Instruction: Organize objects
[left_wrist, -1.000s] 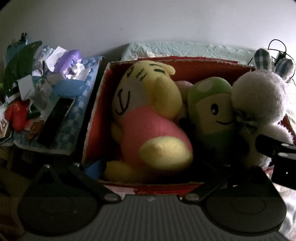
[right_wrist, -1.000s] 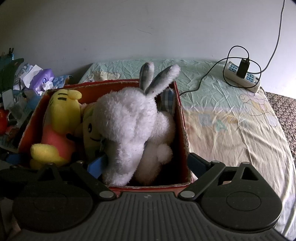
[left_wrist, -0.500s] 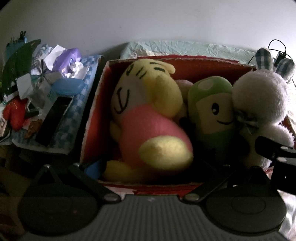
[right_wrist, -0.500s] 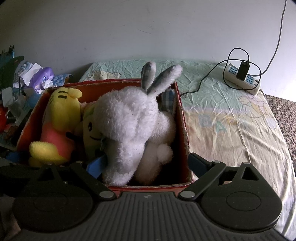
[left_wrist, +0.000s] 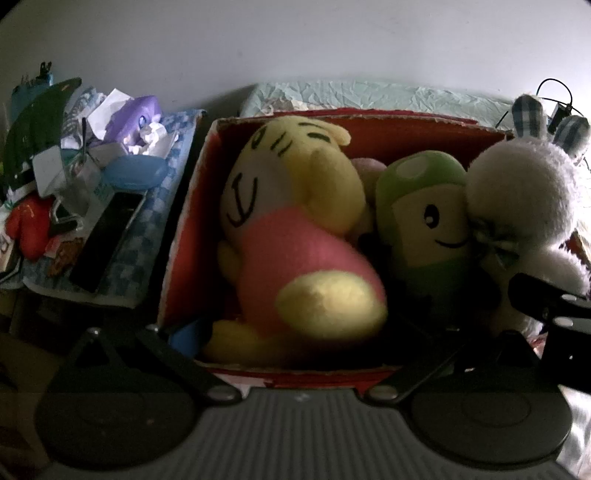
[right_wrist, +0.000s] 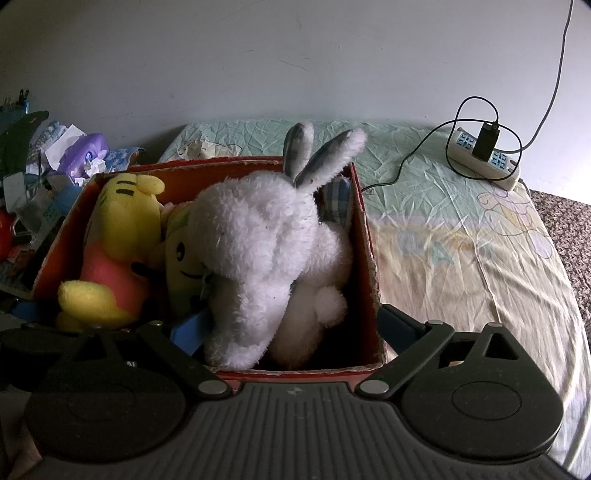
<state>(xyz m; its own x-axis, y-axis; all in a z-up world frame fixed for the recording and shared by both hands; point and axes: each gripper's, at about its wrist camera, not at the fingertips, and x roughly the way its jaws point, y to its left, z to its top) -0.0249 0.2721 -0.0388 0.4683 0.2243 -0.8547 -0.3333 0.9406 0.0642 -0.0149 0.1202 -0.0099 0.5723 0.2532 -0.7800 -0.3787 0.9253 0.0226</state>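
Left of red box (right_wrist: 364, 236): clutter pile (left_wrist: 85, 166). In box, left to right: yellow-pink plush (left_wrist: 295, 236), green plush (left_wrist: 424, 221), white rabbit (right_wrist: 258, 251) against its right wall. Left gripper (left_wrist: 295, 332) and right gripper (right_wrist: 291, 332) at box's near edge, fingers spread, holding nothing; left tips dim, probably inside. Right of box: power strip (right_wrist: 484, 158).

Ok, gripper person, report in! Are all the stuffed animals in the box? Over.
Left gripper open, right gripper open, both empty. White bunny, yellow plush, green plush all in red box. Nothing in the way.
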